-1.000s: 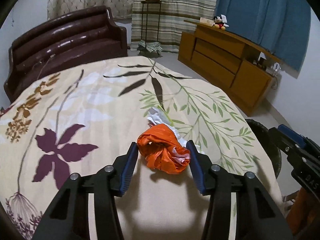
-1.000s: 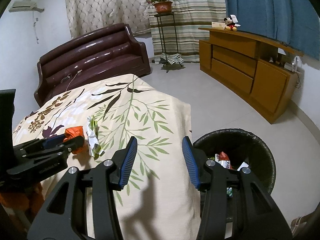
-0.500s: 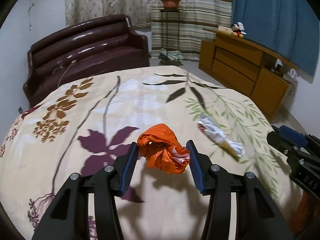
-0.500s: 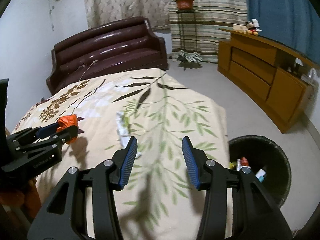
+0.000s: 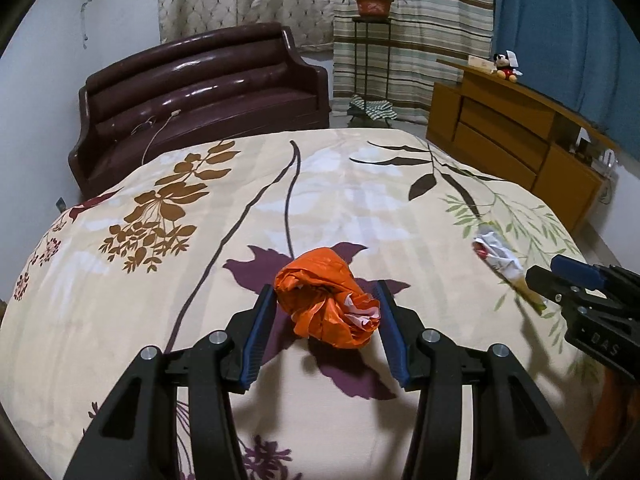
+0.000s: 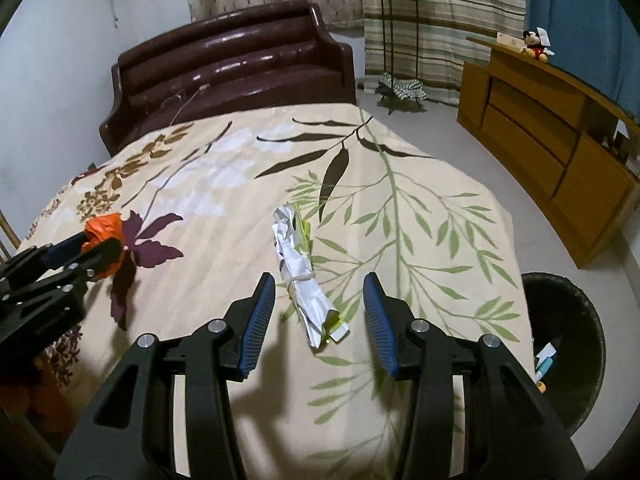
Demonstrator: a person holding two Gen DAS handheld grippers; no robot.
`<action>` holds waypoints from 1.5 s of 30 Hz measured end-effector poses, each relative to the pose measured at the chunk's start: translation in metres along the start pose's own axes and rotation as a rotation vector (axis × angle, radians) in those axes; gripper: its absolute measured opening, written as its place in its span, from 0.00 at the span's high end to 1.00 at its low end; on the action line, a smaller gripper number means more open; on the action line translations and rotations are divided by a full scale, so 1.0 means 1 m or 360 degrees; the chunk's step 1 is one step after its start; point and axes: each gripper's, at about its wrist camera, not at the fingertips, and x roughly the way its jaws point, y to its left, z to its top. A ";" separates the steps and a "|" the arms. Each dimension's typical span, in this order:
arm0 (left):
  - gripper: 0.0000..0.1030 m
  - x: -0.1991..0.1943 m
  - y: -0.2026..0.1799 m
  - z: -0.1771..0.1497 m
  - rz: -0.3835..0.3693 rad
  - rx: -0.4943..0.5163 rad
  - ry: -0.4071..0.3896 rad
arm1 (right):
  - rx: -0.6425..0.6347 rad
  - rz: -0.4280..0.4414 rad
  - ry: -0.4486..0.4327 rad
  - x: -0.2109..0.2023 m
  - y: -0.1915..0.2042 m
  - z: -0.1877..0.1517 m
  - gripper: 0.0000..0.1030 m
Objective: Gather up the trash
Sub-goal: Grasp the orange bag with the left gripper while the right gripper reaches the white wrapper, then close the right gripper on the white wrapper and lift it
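Note:
My left gripper (image 5: 326, 308) is shut on a crumpled orange plastic bag (image 5: 326, 298) and holds it above the floral bedspread (image 5: 280, 184); the bag also shows in the right wrist view (image 6: 103, 236). A crumpled white and green wrapper (image 6: 304, 280) lies on the bedspread. My right gripper (image 6: 320, 300) is open, hovering with the wrapper's near end between its blue pads (image 6: 262, 316). The wrapper also shows in the left wrist view (image 5: 500, 260), next to the right gripper (image 5: 576, 276).
A black trash bin (image 6: 568, 344) with some trash inside stands on the floor right of the bed. A dark red sofa (image 5: 200, 96) is behind the bed, a wooden cabinet (image 6: 552, 120) along the right wall, and a plant stand (image 5: 370, 52) at the back.
Both grippers moved left, away from the bin and over the bed. The left gripper kept the orange bag. The right gripper came over the white wrapper, which now lies between its fingers.

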 end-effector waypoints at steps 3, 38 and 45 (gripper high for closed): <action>0.52 0.000 0.002 -0.001 0.0005 0.0006 -0.0004 | -0.0003 -0.0012 0.0035 0.007 0.000 0.001 0.66; 0.52 -0.007 -0.036 -0.002 -0.0079 0.0036 -0.0052 | 0.0019 -0.0013 -0.0039 -0.019 -0.006 -0.011 0.83; 0.52 -0.014 -0.064 -0.001 -0.0141 0.0047 -0.0074 | 0.0073 -0.0089 -0.0148 -0.048 -0.028 -0.017 0.83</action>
